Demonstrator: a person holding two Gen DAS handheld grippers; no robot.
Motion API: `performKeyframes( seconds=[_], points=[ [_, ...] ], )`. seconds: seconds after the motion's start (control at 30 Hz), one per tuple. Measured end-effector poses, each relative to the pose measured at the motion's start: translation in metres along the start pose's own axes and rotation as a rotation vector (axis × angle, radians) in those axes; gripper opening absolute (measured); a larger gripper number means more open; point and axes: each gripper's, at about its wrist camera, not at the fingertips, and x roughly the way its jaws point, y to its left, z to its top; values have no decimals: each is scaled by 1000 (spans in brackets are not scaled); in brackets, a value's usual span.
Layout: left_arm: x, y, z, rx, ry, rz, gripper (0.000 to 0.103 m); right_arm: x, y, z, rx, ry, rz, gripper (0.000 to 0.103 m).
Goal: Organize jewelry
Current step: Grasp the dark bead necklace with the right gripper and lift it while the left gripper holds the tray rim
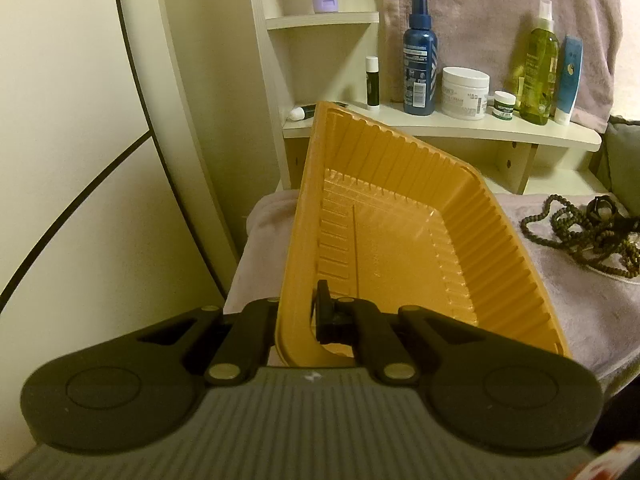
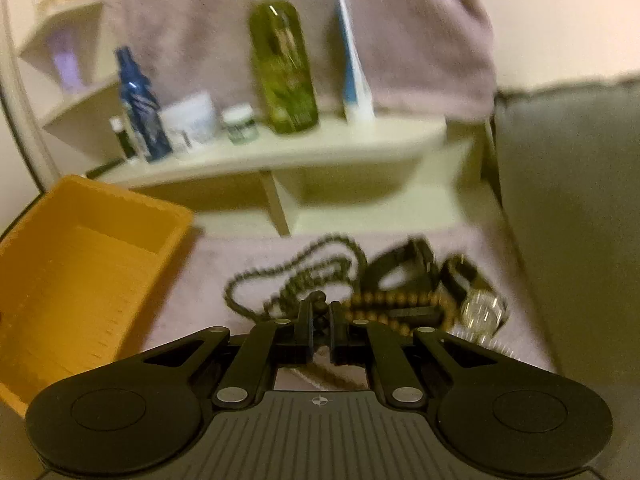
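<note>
In the left wrist view my left gripper (image 1: pixel 298 316) is shut on the near rim of an orange ribbed plastic tray (image 1: pixel 400 152), which is tilted up over the towel; one finger sits inside the wall and the other outside. In the right wrist view, which is blurred, the tray (image 2: pixel 132 208) is at the left. My right gripper (image 2: pixel 320 312) is down in the jewelry pile with its jaws nearly together, pinching a strand of the dark bead necklace (image 2: pixel 296 276). Beside it lie a brown bead bracelet (image 2: pixel 396 304), a black strap (image 2: pixel 400 264) and a watch (image 2: pixel 480 308). The necklace (image 1: pixel 576 232) also shows right of the tray.
A pinkish towel (image 1: pixel 580 312) covers the surface. Behind it a cream shelf (image 1: pixel 440 124) carries a blue bottle (image 1: pixel 419 64), a white jar (image 1: pixel 465 94), a green bottle (image 1: pixel 540 68) and tubes. A grey cushion (image 2: pixel 568 220) bounds the right side, and a pale wall the left.
</note>
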Motion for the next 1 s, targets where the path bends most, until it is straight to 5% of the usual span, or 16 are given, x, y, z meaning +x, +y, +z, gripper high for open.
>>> performKeyframes(
  seconds=[0.53, 1.0],
  points=[
    [2, 0, 1, 1, -33, -24, 3, -106, 57, 110, -311, -285, 51, 7],
    [2, 5, 2, 16, -61, -25, 3, -168, 143, 168, -432, -465, 254, 7]
  ],
)
